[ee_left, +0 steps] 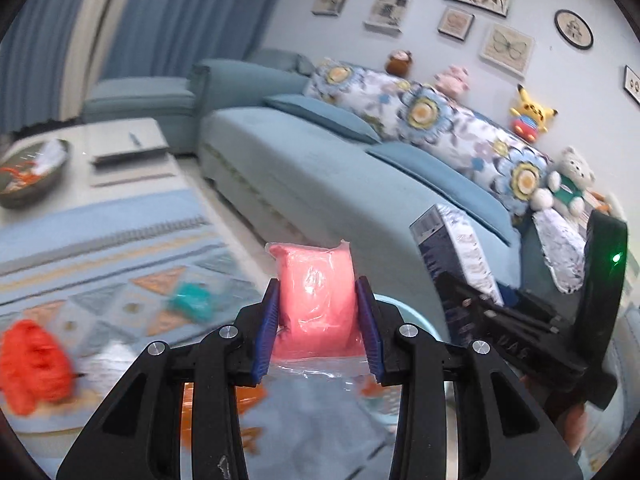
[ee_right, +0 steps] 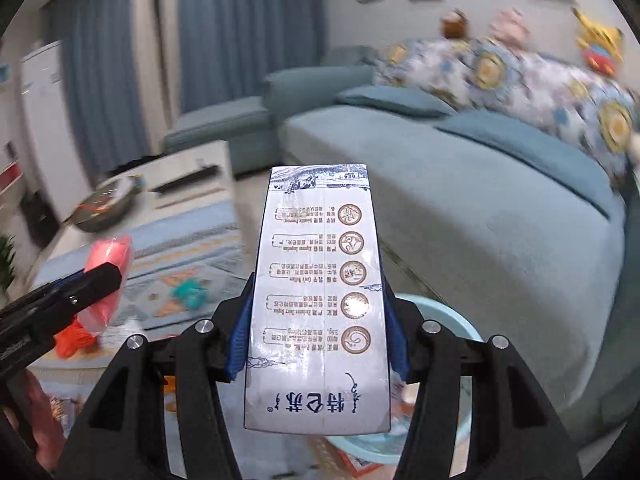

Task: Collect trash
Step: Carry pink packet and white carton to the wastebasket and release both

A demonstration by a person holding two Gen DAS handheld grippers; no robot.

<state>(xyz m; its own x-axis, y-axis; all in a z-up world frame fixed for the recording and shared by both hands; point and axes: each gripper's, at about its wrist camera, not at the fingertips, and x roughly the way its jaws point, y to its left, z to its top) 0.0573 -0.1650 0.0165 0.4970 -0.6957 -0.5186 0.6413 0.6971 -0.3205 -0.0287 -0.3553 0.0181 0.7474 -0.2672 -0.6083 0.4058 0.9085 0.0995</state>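
A light blue basin [ee_right: 444, 312] was spotted just below and behind both sets of tongs, so the drop looked close. The left tongs [ee_left: 318, 320] were clamped fairly narrow on a pink plastic-wrapped packet [ee_left: 316, 304]. The right tongs [ee_right: 318, 328] were set wider, gripping a milk carton [ee_right: 318, 300] pointing lengthwise straight ahead.

We are counting two black two-finger grippers with blue pads: the left gripper [ee_left: 320, 320] and the right gripper [ee_right: 318, 328]. We are logging one pink plastic-wrapped packet [ee_left: 314, 300], one white printed milk carton [ee_right: 320, 300], one round pale-blue plastic basin [ee_right: 452, 312], one orange crumpled wad [ee_left: 34, 364] and one teal crumpled wad [ee_left: 192, 302]. We are tallying five stuffed toys on the sofa back.
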